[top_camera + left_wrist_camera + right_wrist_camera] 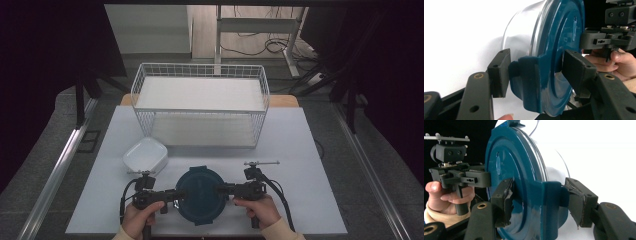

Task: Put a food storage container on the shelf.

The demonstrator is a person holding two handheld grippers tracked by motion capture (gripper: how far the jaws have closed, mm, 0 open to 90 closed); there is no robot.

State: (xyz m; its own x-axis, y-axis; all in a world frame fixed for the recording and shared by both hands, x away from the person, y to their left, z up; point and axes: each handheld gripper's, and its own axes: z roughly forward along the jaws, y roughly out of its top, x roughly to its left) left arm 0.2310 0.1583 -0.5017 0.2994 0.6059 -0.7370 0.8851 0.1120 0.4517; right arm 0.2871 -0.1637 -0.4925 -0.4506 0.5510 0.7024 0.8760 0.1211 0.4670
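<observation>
Round container with blue lid (pixel 201 194) sits upright near the table's (pixel 310 150) front edge, centred; left gripper (pixel 175 194) and right gripper (pixel 220 190) each clamp a side latch tab, lid rim between the jaws; step looks like unlatching or a two-handed lift; next needs an even pull both sides; round, no long axis, lid faces up

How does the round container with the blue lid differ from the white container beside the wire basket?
The round container has a dark blue lid with clip tabs; the white container is white all over. The round container is circular, the white container squarish with rounded corners. The left tongs and right tongs clamp the round container at opposite lid clips, while the white container lies untouched. Both rest on the table, in front of the wire basket.
</observation>
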